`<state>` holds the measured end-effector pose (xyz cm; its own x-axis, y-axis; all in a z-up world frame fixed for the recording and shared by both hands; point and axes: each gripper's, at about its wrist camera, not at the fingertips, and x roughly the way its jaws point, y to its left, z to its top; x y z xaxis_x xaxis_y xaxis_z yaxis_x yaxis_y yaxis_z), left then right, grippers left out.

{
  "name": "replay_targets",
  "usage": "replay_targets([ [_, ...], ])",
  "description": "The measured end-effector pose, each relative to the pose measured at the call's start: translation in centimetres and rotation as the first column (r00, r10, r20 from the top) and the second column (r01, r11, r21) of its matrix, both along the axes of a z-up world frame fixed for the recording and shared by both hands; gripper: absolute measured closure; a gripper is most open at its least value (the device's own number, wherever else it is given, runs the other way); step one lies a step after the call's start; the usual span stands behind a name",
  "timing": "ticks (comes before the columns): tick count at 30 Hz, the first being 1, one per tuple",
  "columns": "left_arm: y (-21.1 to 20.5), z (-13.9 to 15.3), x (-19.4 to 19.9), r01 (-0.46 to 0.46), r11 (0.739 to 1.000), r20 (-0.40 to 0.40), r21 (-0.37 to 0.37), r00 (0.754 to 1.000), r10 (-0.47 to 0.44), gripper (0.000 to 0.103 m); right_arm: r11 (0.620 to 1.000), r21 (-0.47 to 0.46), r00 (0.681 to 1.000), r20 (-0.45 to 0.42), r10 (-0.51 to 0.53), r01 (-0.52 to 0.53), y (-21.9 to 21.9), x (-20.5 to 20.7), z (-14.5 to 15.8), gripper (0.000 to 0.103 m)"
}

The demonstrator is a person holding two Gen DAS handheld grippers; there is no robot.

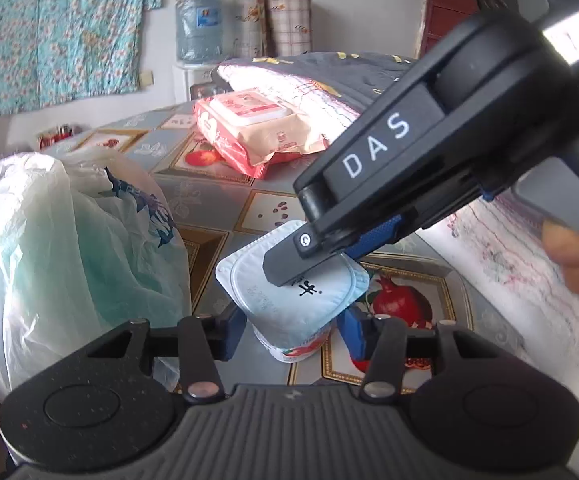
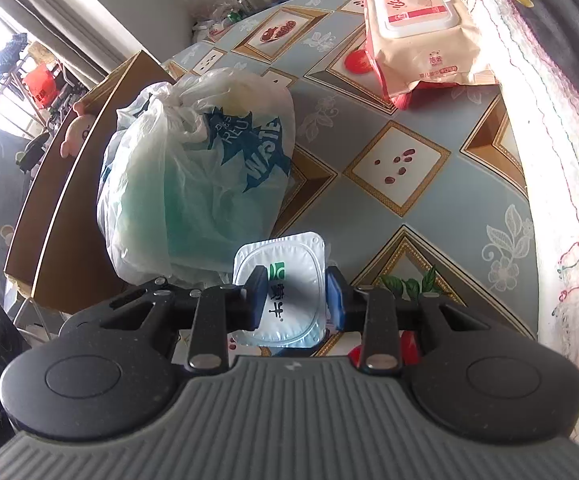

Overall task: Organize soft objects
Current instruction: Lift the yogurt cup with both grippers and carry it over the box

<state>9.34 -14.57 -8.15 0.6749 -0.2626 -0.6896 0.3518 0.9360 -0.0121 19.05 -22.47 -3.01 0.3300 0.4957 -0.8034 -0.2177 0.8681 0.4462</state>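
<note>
Both claws close on the yogurt cup (image 1: 289,300) beside the plastic bag (image 1: 69,248): left claw (image 1: 289,334) on its sides, right claw (image 2: 297,300) across its lid, probably to steady it for transfer.

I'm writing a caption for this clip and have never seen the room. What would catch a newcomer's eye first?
Both claws meet at a small yogurt cup with a pale foil lid, near the front of the patterned table: the left claw straddles its body, the right claw straddles its lid. Left of the cup slumps a knotted white plastic bag, and a pink pack of wet wipes lies at the far side.
</note>
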Motion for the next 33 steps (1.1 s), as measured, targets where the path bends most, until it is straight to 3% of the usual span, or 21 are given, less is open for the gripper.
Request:
replay_targets([
  [5,-0.7,-0.7,0.7,-0.015,1.0,0.04,0.012,0.999,0.015,0.047,1.0,-0.008,1.0,0.021,-0.013,0.013,0.0,0.0,0.0,0.072],
  [18,-0.3,0.3,0.1,-0.03,0.999,0.057,-0.045,0.998,0.033,0.047,0.999,-0.034,0.998,0.054,-0.022,0.024,0.3,-1.3,1.5,0.073],
  [27,1.7,6.1,-1.8,-0.065,0.993,0.183,-0.097,0.98,0.082,0.047,0.998,-0.055,0.974,0.226,0.024,-0.011,3.0,-3.7,9.1,0.072],
  [33,6.5,10.8,-3.4,-0.187,0.977,0.296,-0.097,0.932,0.208,0.047,0.99,-0.03,0.924,0.356,0.138,-0.137,9.3,-3.8,14.5,0.072],
])
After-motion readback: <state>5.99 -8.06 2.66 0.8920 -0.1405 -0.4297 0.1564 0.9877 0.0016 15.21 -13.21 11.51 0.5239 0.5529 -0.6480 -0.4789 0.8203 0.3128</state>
